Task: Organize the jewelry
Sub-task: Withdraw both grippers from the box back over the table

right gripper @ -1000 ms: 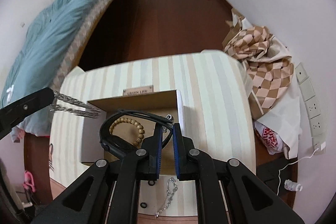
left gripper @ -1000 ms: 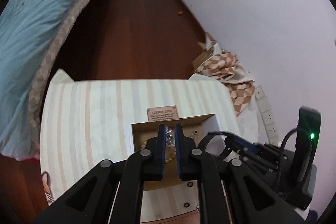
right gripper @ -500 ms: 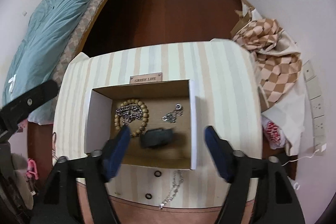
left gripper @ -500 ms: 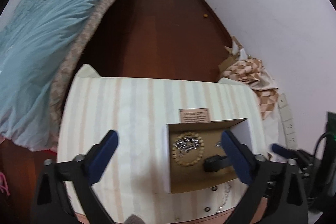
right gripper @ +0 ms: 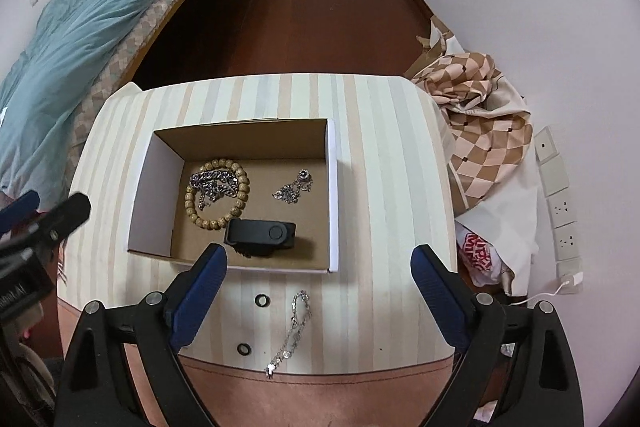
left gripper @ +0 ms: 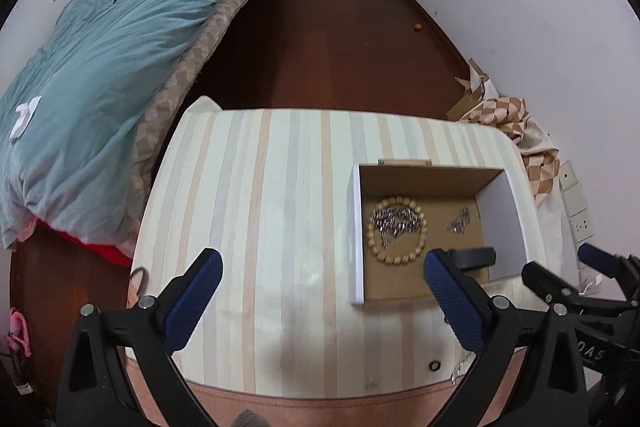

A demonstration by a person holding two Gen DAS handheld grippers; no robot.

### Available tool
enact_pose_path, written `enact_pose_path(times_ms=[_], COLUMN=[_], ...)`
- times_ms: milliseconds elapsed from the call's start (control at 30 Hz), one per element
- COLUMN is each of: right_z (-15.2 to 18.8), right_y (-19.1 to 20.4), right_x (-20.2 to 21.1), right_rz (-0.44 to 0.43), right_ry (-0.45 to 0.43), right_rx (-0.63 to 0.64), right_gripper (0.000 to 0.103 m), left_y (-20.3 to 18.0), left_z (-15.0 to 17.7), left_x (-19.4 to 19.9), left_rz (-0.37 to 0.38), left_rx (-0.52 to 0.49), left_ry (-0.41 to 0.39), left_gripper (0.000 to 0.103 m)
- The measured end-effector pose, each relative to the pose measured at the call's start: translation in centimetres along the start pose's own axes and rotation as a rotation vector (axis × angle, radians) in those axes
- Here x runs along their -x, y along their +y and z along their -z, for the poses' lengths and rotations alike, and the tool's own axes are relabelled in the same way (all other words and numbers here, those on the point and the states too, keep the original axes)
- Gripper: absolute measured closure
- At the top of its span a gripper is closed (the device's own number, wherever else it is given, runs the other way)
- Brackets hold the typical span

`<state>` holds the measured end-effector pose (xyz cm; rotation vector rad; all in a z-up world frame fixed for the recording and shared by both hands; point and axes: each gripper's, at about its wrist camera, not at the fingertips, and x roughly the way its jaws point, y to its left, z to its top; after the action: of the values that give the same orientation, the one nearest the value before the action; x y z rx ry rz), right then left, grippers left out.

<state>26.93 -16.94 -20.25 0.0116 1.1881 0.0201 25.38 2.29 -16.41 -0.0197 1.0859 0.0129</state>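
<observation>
1. Cardboard box (right gripper: 332, 187) on the striped worktop (right gripper: 384, 163) gathers the bead bracelet (right gripper: 218, 195), chains and watch (right gripper: 260, 233).
2. Both tools, left tool (left gripper: 320, 307) and right tool (right gripper: 320, 291), hang released and empty.
3. Silver bracelet (right gripper: 292, 331) and rings (right gripper: 262, 301) lie outside, likely next.

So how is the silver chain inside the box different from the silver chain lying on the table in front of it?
The chain in the box is chunky and heaped in a loose pile, lying on and inside the ring of the wooden bead bracelet. The chain on the table is thin, stretched out almost straight, and lies alone between the box and the table's near edge. Both are silver-coloured links, and neither is held by a gripper.
</observation>
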Motion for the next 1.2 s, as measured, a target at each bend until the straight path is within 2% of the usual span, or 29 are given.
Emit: enact_pose_path(times_ms=[367,700,933,1200], right_z=[2.2,4.6,6.0,7.1], right_y=[0.5,0.6,0.6,0.6], right_x=[4.3,10.0,14.1,16.5], right_rz=[-0.003,0.010,0.013,0.010], right_ry=[-0.067,-0.170,-0.241,-0.283], right_rx=[0.007,0.004,-0.011,-0.022], right_gripper=[0.008,0.008,0.008,0.008], left_y=[-0.5,-0.4,-0.1,0.0], left_z=[2.7,4.8,5.7,6.6], left_x=[4.4,9.8,13.3,16.1], left_rz=[-0.010,-0.051,-0.053,-0.047], left_rx=[-0.011,-0.024,-0.012,0.009], left_ry=[-0.069,-0.156,-0.210,-0.250], left_gripper=[0.000,0.000,0.000,0.000])
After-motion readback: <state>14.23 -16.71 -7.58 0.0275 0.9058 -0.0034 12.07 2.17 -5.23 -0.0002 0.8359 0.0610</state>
